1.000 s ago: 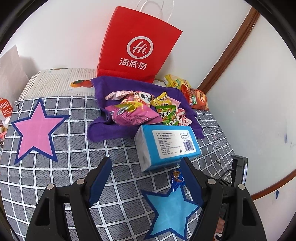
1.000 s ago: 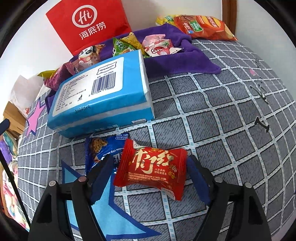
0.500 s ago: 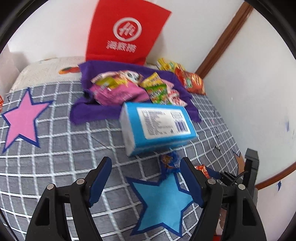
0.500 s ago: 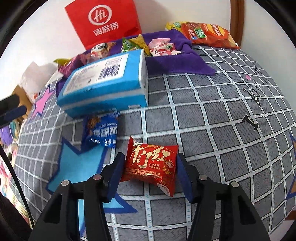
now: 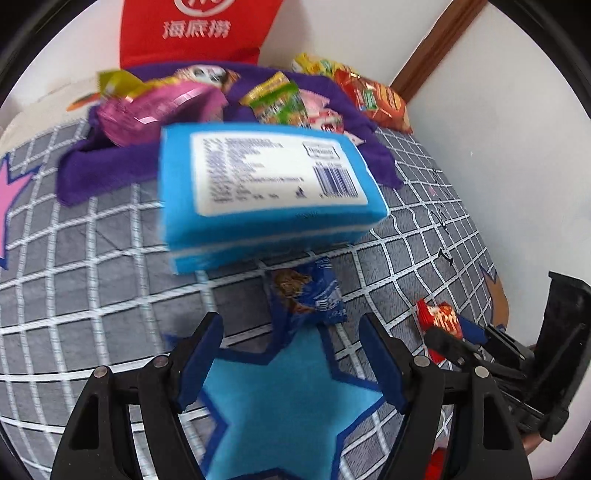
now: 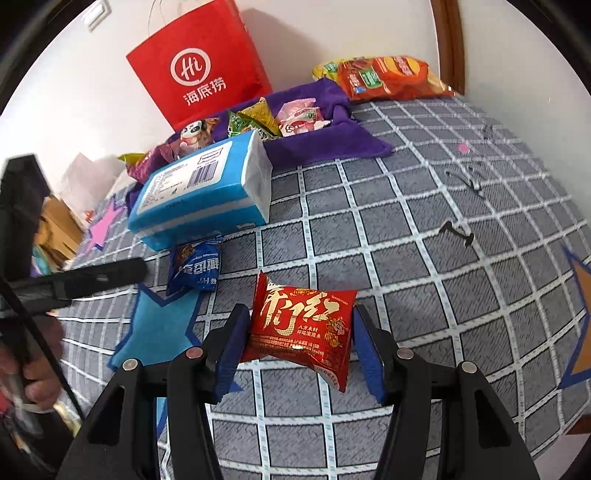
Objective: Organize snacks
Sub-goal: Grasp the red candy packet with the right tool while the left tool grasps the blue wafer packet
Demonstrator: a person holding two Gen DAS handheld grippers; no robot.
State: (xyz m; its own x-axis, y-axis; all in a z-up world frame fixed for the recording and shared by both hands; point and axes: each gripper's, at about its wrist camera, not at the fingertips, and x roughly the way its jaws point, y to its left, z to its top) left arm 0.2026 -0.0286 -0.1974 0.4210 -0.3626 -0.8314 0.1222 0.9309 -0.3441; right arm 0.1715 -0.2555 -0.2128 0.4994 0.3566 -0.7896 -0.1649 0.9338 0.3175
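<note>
The left tongs (image 5: 291,354) stood apart with nothing between the blue pads, hanging over the upper point of the blue felt star (image 5: 284,398); left of them the pink star (image 5: 9,199) was cut off by the frame edge, and much of this view was smeared, so the print on the blue tissue pack (image 5: 266,188) ahead of them could not be read; the small blue snack packet (image 5: 310,295) lay just beyond their tips, touching the star's point; farther ahead the purple cloth (image 5: 107,166) with its heap of snacks was partly hidden behind the tissue pack, and the red paper bag (image 5: 195,29) was cropped at the top; to their right the right tongs (image 5: 448,332) showed only side-on, half hiding the red snack packet (image 5: 439,319). From the right wrist, the left tongs' finger (image 6: 92,277) and a hand (image 6: 33,369) sat blurred at the left edge; the right tongs (image 6: 299,332) were clamped on the red snack packet (image 6: 303,325), both pads pressed to its ends, the packet held over the grey checked mat (image 6: 406,266), though whether it cleared the mat could not be told; the orange chip bag (image 6: 388,77) lay far ahead to the right by the wall. Against a second before, the right jaws had just been closing onto the packet, which had then lain loose between them; the left tongs had come nearer the tissue pack and blue packet.
</note>
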